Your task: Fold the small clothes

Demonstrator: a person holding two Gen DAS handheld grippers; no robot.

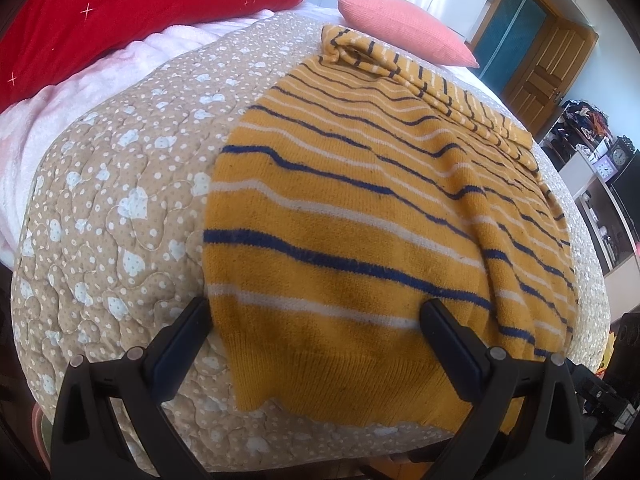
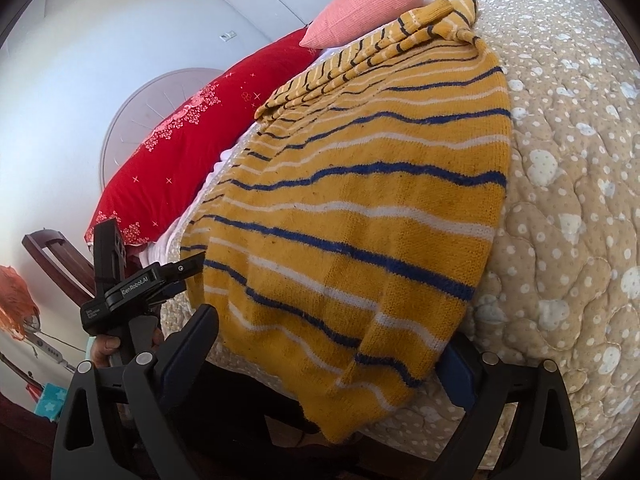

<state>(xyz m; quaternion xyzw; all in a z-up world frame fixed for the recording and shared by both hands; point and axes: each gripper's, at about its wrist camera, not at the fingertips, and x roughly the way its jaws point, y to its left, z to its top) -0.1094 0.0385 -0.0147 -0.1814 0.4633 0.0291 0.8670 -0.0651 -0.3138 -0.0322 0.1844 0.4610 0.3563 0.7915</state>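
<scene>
Left wrist view: the yellow striped sweater (image 1: 360, 208) lies flat on the quilted bed cover (image 1: 112, 200), its hem at the near edge of the bed, straight ahead of the left tongs (image 1: 316, 320)
Left tongs state: jaws wide apart, holding nothing; one finger sits on the quilt just beside the sweater's hem corner, the other over the hem itself, so the corner lies between them
Right wrist view: the right tongs (image 2: 332, 340) face the opposite hem corner of the sweater (image 2: 360, 216), which droops over the bed edge
Right tongs state: spread wide, nothing clamped; the hanging corner lies between the fingers, one finger partly hidden behind the cloth
Long axis: runs from the hem at the tongs away toward the pink pillow (image 1: 404, 24)
Pointing: hem toward the tongs, collar end toward the pink pillow, with a sleeve lying folded across the sweater's far end
Nearer hand: judged about equal, each at its own hem corner
Coming move: likely a pinch on both hem corners, then a carry along the long axis toward the sleeve
Other landmark: red pillow (image 1: 140, 12) lies beside the pink pillow, well apart from the sweater
</scene>
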